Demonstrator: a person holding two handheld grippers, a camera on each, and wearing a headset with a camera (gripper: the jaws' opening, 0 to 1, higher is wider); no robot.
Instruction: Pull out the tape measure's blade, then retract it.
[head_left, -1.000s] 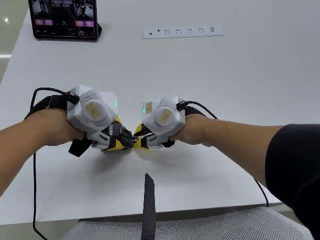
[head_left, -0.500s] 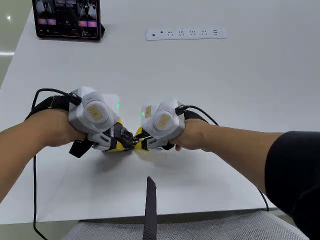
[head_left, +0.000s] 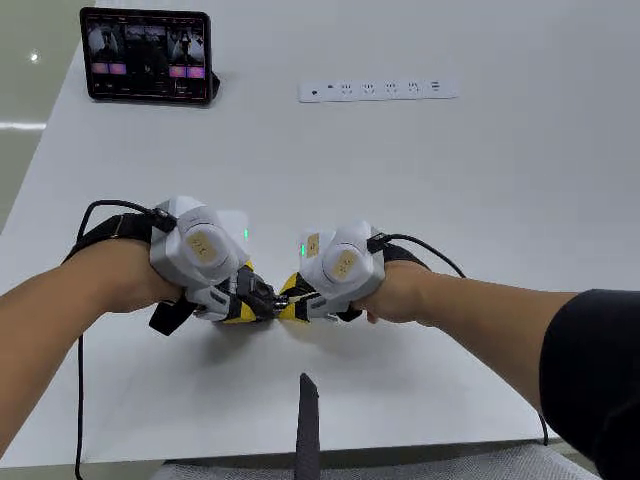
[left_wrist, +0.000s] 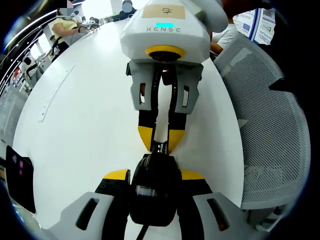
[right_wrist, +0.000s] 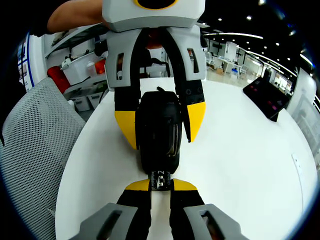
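Clamping the tape measure (left_wrist: 152, 197) by its black case in our left gripper (left_wrist: 155, 176) low over the table (head_left: 450, 200), we pinched the blade's hook (right_wrist: 160, 179) with our right gripper (right_wrist: 160, 186), hard against the case; pull-out and retraction, we judged, were not yet done.

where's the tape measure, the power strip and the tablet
tape measure (right_wrist: 159, 130), right gripper view, middle of its black case
power strip (head_left: 378, 90), head view, middle of its white body
tablet (head_left: 148, 68), head view, centre of its screen
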